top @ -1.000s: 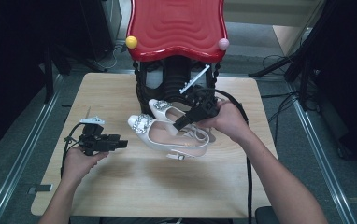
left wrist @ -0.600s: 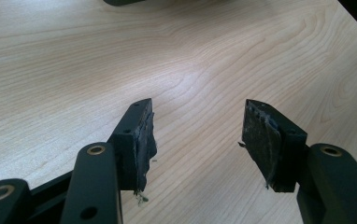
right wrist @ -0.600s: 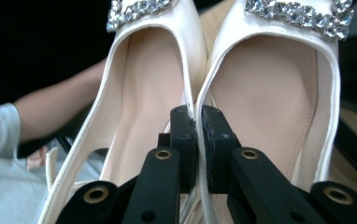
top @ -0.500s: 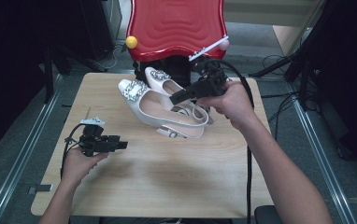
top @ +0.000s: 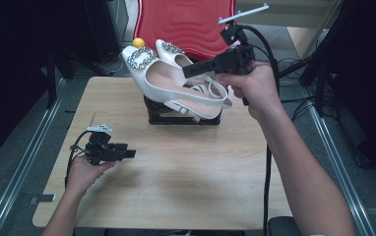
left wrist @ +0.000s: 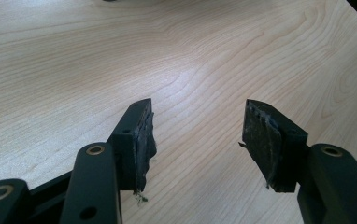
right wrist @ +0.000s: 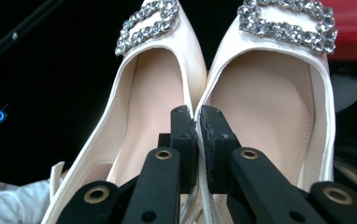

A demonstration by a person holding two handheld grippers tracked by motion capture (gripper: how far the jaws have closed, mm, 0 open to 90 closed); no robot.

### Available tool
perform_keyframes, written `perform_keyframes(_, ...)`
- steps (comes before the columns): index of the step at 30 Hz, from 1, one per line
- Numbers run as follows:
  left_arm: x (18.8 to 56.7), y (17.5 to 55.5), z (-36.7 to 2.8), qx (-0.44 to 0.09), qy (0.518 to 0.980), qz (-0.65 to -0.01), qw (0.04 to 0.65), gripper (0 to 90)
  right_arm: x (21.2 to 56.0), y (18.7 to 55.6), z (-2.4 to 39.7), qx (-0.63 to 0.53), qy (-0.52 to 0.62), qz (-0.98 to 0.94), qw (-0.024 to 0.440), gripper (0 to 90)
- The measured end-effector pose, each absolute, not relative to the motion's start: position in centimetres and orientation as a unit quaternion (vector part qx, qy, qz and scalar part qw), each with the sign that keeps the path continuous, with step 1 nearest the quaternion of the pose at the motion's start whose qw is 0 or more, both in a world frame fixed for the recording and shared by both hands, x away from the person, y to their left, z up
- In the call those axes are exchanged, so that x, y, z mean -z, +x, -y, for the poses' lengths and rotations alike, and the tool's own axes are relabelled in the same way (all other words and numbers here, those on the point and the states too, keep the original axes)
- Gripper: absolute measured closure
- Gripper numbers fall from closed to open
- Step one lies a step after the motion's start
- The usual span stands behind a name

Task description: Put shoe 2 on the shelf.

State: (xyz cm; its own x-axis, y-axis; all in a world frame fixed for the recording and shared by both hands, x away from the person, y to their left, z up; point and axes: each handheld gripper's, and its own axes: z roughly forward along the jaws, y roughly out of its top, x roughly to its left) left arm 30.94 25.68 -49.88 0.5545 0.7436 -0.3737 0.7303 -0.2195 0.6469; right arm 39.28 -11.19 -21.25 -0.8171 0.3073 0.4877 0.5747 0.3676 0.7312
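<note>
My right claw [top: 190, 70] pinches a pair of white shoes [top: 176, 81] in the air.
Its jaws press the shoes' two touching inner sides together, above the black stand [top: 183, 115] at the surface's [top: 186, 187] far edge. My left claw [top: 127, 154] rests spread and empty near the left edge.

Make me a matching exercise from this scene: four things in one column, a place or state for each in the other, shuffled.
Things:
1. right gripper
2. left gripper
3. pair of white shoes
4. black stand

States:
A. open, nothing between its fingers, low over the table
B. sits on the table's far side
C. lifted in the air
D. shut on the shoes' inner edges

Pairs: 1-D, 2-A, 3-C, 4-B
</note>
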Motion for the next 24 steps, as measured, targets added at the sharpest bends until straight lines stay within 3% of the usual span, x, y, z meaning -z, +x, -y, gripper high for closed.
perform_keyframes(10,50.0,31.1,-25.5,-0.006,0.783,-0.468,0.409,43.3,17.7,41.5,11.3,0.516,-0.317,0.791,0.088,86.2)
perform_keyframes(24,50.0,31.3,-25.3,0.001,0.787,-0.462,0.408,43.3,15.7,46.4,10.8,0.554,-0.408,0.724,0.051,86.2)
